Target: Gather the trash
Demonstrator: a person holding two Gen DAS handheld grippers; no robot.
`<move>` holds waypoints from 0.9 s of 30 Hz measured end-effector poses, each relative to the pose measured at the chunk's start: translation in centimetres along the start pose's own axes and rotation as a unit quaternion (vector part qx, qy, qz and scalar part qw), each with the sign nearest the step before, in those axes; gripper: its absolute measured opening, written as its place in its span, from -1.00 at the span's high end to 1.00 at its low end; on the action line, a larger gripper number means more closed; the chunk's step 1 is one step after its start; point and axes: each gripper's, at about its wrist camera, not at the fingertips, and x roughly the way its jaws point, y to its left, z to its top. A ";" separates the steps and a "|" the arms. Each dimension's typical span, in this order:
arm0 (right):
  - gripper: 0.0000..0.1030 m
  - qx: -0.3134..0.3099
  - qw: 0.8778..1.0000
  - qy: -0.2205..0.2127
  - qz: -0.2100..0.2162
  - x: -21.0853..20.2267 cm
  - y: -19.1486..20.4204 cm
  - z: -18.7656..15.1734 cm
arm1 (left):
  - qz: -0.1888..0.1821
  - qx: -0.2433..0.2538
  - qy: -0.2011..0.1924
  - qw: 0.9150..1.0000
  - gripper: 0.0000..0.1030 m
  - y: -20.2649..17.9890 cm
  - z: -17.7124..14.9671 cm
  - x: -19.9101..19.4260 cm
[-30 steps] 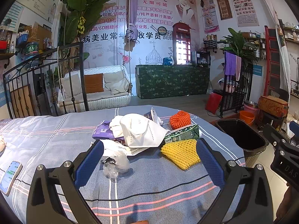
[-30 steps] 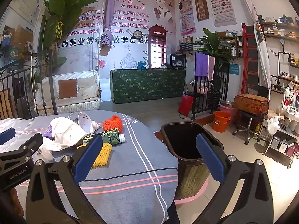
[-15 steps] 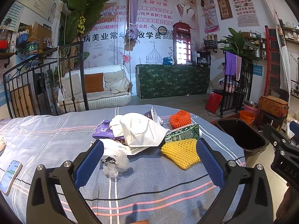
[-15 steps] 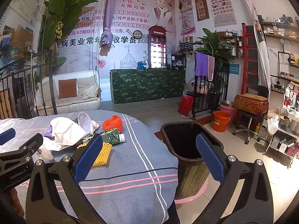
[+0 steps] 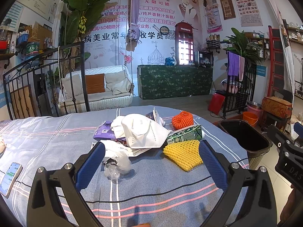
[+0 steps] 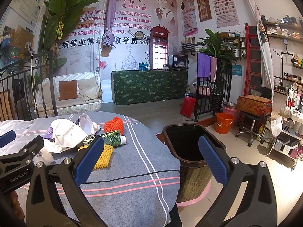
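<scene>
Trash pile (image 5: 144, 134) is heaped near the bed's (image 5: 47, 138) right edge, handy for the bin (image 6: 189, 151) alongside. Left gripper (image 5: 151, 160) and right gripper (image 6: 151, 157) are held spread wide, nothing pinched yet.

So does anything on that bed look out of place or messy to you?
Yes: litter lies heaped on the striped bedspread: a white face mask, green carton, yellow and orange foam nets, crumpled plastic. The bin beside the bed looks empty.
</scene>
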 end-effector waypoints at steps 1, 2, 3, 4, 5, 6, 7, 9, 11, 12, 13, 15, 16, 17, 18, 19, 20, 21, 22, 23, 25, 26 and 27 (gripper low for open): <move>-0.91 0.000 1.000 0.000 0.000 0.0 0.0 0.0 | 0.000 0.000 0.000 1.000 -0.90 0.0 0.0 0.0; -0.91 0.000 1.000 0.000 0.000 0.0 0.0 0.0 | 0.000 0.000 0.000 1.000 -0.90 0.0 0.0 0.0; -0.91 -0.001 1.000 0.000 0.000 0.0 0.0 0.0 | 0.000 0.000 0.000 1.000 -0.90 0.0 0.0 0.0; -0.91 -0.001 1.000 0.000 0.000 0.0 0.0 0.0 | 0.000 0.000 0.000 1.000 -0.90 0.0 0.0 0.0; -0.91 -0.001 1.000 0.000 0.000 0.0 0.0 0.0 | 0.000 0.000 0.001 1.000 -0.90 0.0 0.0 0.0; -0.91 -0.001 1.000 0.000 0.000 0.0 0.0 0.0 | 0.000 0.000 0.001 1.000 -0.90 0.0 0.0 0.0; -0.91 0.000 1.000 0.000 0.000 0.0 0.0 0.0 | 0.000 0.000 0.000 1.000 -0.90 0.0 0.0 0.0; -0.91 0.000 1.000 0.000 0.000 0.0 0.0 0.0 | 0.000 0.000 0.000 1.000 -0.90 0.0 0.0 0.0; -0.91 -0.001 1.000 0.002 0.001 0.0 -0.1 0.1 | -0.001 0.000 0.000 1.000 -0.90 0.0 0.0 0.0; -0.91 -0.001 1.000 0.001 0.000 -0.1 -0.1 0.2 | 0.000 0.000 0.001 1.000 -0.90 0.0 0.0 0.0; -0.91 -0.001 1.000 0.001 0.001 -0.1 -0.1 0.2 | 0.000 0.000 0.001 1.000 -0.90 -0.1 -0.4 0.2; -0.91 -0.002 1.000 0.001 0.000 -0.1 -0.1 0.2 | -0.001 0.000 0.001 1.000 -0.90 -0.1 -0.4 0.2; -0.91 -0.002 1.000 0.001 0.000 -0.1 -0.1 0.2 | 0.000 0.000 0.001 1.000 -0.90 -0.1 -0.4 0.2; -0.91 -0.002 1.000 0.001 0.000 -0.1 -0.1 0.2 | -0.001 0.000 0.001 1.000 -0.90 -0.2 -0.4 0.2; -0.91 -0.002 1.000 0.001 0.001 -0.1 -0.1 0.2 | -0.001 0.000 0.001 1.000 -0.90 -0.1 -0.4 0.2; -0.91 -0.002 1.000 0.001 0.001 -0.1 -0.1 0.2 | -0.001 0.000 0.001 1.000 -0.90 -0.2 -0.4 0.2; -0.91 -0.002 1.000 0.001 0.001 -0.1 -0.1 0.2 | 0.000 0.000 0.002 1.000 -0.90 -0.2 -0.4 0.2; -0.91 -0.002 1.000 0.001 0.000 -0.1 -0.1 0.2 | 0.000 0.000 0.002 1.000 -0.90 -0.2 -0.4 0.2; -0.91 -0.003 1.000 0.001 0.001 0.0 0.0 0.2 | 0.000 0.000 0.002 1.000 -0.90 -0.2 -0.4 0.2; -0.91 -0.004 1.000 0.002 0.001 0.0 0.0 0.2 | 0.000 0.000 0.001 1.000 -0.90 -0.2 -0.4 0.2; -0.91 -0.004 1.000 0.001 0.001 0.0 0.1 0.3 | 0.000 0.000 0.002 1.000 -0.90 -0.2 -0.4 0.3; -0.91 -0.004 1.000 0.002 0.001 0.0 0.1 0.3 | -0.001 0.000 0.002 1.000 -0.90 -0.1 -0.4 0.2; -0.91 -0.004 1.000 0.003 0.002 0.1 0.1 0.3 | -0.001 0.000 0.002 1.000 -0.90 -0.1 -0.4 0.2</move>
